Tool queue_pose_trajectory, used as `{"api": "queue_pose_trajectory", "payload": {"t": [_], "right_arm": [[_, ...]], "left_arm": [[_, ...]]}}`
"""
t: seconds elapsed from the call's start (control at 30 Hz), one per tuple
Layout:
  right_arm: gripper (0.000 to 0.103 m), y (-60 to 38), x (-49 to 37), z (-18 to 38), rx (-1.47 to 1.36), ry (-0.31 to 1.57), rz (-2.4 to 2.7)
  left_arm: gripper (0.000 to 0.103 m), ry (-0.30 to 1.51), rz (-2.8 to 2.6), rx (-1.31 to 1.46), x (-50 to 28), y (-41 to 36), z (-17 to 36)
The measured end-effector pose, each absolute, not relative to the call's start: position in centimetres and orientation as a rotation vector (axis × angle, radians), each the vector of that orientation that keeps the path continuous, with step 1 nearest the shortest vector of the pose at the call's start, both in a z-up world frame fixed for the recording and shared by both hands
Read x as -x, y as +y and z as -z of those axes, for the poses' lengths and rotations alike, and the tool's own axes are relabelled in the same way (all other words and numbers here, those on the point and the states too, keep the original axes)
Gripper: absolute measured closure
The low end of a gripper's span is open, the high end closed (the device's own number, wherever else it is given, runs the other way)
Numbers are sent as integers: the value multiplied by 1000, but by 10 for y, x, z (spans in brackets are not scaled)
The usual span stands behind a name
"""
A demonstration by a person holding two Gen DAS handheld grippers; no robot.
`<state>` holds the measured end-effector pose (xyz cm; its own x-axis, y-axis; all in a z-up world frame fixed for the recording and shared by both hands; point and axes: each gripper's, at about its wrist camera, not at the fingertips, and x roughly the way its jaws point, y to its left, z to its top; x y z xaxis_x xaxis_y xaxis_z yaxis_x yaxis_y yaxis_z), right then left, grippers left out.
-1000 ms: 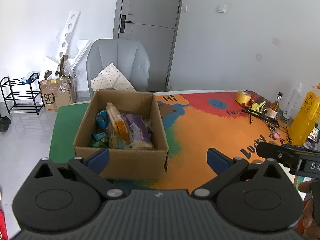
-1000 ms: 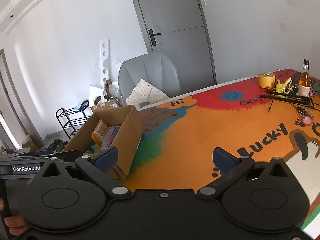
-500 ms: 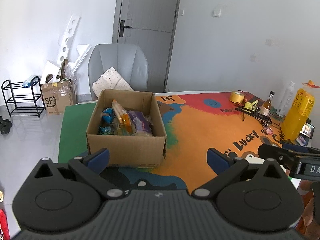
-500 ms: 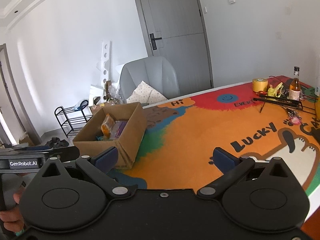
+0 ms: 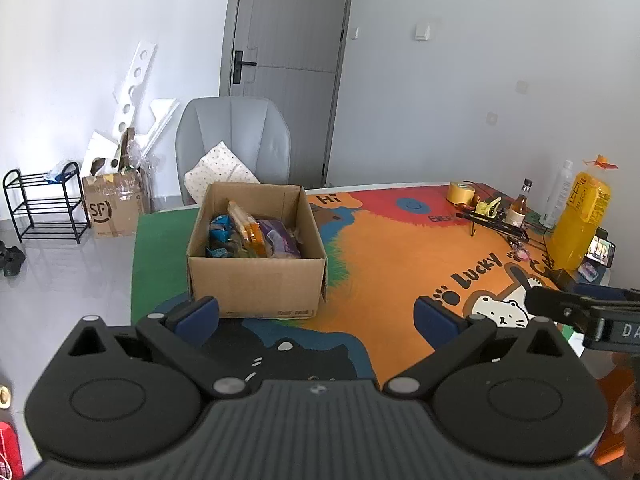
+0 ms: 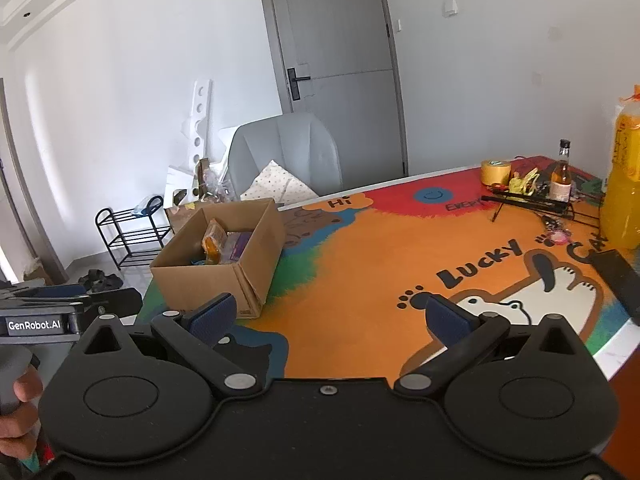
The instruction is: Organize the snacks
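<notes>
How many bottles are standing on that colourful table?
3, all at the table's far right end: a small brown glass bottle, a clear plastic bottle behind it, and a big yellow bottle nearest the edge. Clutter there may hide others.

Home room: cartoon-mat table [image 5: 400,264], shoe rack [image 5: 44,204], armchair [image 5: 236,136].

We log the right gripper [image 6: 327,314] with jaws spread wide and empty above the printed mat [image 6: 380,264]. At left on the mat we note an open box [image 6: 224,256] holding snacks [image 6: 224,245]; the left gripper [image 6: 72,308] lies at the left edge. At far right we list a tape roll [image 6: 496,171], a small bottle [image 6: 561,178] and a yellow jug [image 6: 624,184], with a grey chair [image 6: 288,152] behind the table.
</notes>
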<state>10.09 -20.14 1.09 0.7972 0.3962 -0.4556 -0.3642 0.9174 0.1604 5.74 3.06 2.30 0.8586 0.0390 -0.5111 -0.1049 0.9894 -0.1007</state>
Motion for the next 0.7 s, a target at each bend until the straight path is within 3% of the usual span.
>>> {"api": "queue_pose_trajectory", "payload": {"t": [0.7], "right_arm": [[0, -216, -83, -17, -63, 517, -377]], "left_arm": [[0, 554, -71, 109, -48, 27, -21]]}}
